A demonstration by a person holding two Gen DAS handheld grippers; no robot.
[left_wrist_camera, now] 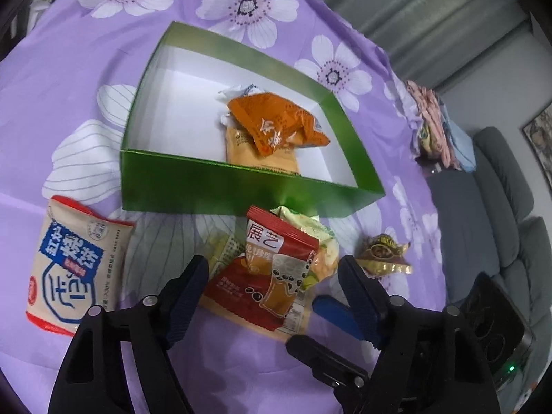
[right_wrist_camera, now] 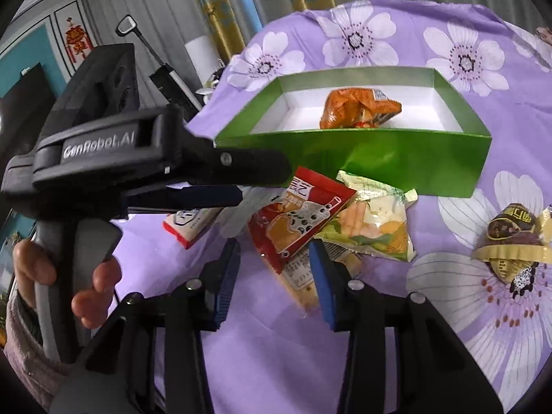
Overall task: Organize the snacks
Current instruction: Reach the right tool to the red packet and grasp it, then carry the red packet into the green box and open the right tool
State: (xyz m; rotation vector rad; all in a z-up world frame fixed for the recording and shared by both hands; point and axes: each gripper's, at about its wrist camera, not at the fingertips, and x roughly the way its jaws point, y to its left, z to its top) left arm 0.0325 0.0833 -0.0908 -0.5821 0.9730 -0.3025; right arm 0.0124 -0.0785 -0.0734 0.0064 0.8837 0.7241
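A green box (left_wrist_camera: 220,186) (right_wrist_camera: 379,151) with a white inside holds an orange packet (left_wrist_camera: 276,120) (right_wrist_camera: 358,107) on top of a pale yellow one (left_wrist_camera: 262,158). In front of it lies a red bubble-tea packet (left_wrist_camera: 272,272) (right_wrist_camera: 296,217) on a green-yellow packet (left_wrist_camera: 321,245) (right_wrist_camera: 376,227). My left gripper (left_wrist_camera: 272,269) is open, its fingers either side of the red packet. My right gripper (right_wrist_camera: 276,262) is open, just before the same packet's near corner. A cream and blue packet (left_wrist_camera: 72,265) lies at the left. A gold-brown wrapped sweet (left_wrist_camera: 383,252) (right_wrist_camera: 514,241) lies at the right.
A purple flowered cloth (left_wrist_camera: 69,86) (right_wrist_camera: 448,310) covers the table. The left hand-held gripper body (right_wrist_camera: 103,145) fills the left of the right wrist view. A grey sofa (left_wrist_camera: 500,207) and folded cloths (left_wrist_camera: 434,124) stand past the table's right edge.
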